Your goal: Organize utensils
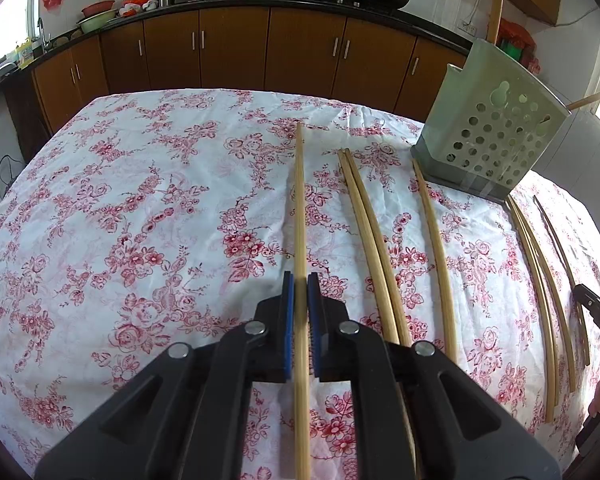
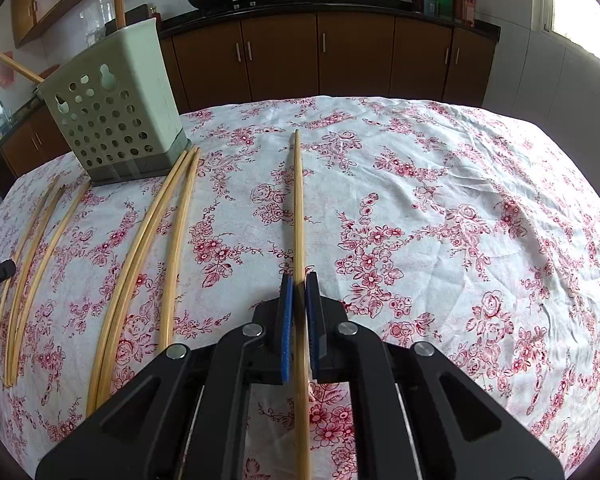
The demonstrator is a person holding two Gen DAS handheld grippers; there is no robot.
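Both hands are loaded at once. The left gripper [image 1: 301, 280] has its blue pads pinched tight on a bamboo chopstick [image 1: 299, 200], the stick running straight out ahead over the floral tablecloth [image 1: 140, 208]. The right gripper [image 2: 299, 280] matches it, jaws squeezed onto another chopstick [image 2: 298, 200] that points forward the same way. Each stick passes through the jaws, with a long front section sticking out ahead and the tail trailing back beneath the tool.

More loose chopsticks [image 1: 364, 232] lie in rough rows on the cloth between the two tools, and the pale green perforated utensil holder [image 1: 496, 136] stands upright at the far side of them, a stick or two already poking out of its top.

These sticks look light, stiff and smooth, so weight is no worry, but a thin round shaft may swivel or slide between flat pads. Gripped this far back, the long front end could swing when tipped upright. Aiming it into the holder's open mouth looks like the fiddly part.
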